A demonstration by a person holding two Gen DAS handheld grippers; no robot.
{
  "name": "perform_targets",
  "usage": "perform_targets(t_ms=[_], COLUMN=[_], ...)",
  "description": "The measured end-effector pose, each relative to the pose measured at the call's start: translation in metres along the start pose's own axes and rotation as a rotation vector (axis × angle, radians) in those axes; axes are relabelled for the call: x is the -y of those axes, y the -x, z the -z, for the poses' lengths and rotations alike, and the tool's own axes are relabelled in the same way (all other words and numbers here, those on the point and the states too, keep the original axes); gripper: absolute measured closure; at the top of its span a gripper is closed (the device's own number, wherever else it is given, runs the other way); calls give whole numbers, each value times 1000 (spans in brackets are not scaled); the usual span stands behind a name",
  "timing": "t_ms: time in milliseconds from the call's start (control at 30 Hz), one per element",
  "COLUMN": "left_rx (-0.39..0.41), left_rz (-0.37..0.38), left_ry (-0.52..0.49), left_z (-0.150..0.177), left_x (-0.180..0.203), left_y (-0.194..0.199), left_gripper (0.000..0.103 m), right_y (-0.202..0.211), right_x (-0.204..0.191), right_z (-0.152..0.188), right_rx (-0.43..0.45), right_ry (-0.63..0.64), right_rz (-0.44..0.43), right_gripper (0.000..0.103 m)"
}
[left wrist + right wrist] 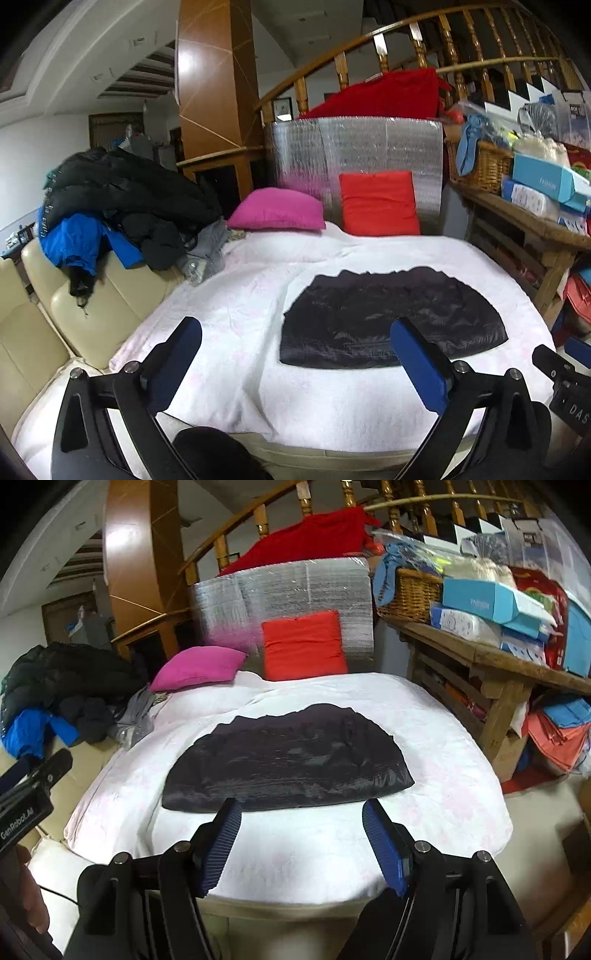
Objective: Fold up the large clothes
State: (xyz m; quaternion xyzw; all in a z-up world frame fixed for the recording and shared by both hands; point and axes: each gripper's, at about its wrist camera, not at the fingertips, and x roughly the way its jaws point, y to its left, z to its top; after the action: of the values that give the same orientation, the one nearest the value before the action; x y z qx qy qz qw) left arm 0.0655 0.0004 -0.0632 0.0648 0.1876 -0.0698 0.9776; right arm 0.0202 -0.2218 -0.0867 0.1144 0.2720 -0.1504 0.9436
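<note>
Black folded garment (288,757) flat on white blanket (443,794), ahead of both released, empty grippers

left gripper (26,794) cut off at the frame edge — box (550,182) lettering too small.

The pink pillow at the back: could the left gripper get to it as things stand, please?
Probably yes: the left gripper is open and empty, and only flat white bedding lies before the pink pillow.
</note>
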Motion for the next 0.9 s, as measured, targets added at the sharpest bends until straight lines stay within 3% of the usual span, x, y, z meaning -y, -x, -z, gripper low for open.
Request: perform_targets(t_ms=[400,900], left_rx=[127,192], left_rz=[-47,-73], left_ry=[38,29], left_z=[-19,-24], left_x=[-17,-19], left_y=[66,95], left_gripper=[0,0], right_y=[75,88], right_x=[-10,-16], right_z=[-10,-10], right_rx=[136,152], right_ry=[-9,-10], right_rz=[-4,-12], right_gripper=[31,31])
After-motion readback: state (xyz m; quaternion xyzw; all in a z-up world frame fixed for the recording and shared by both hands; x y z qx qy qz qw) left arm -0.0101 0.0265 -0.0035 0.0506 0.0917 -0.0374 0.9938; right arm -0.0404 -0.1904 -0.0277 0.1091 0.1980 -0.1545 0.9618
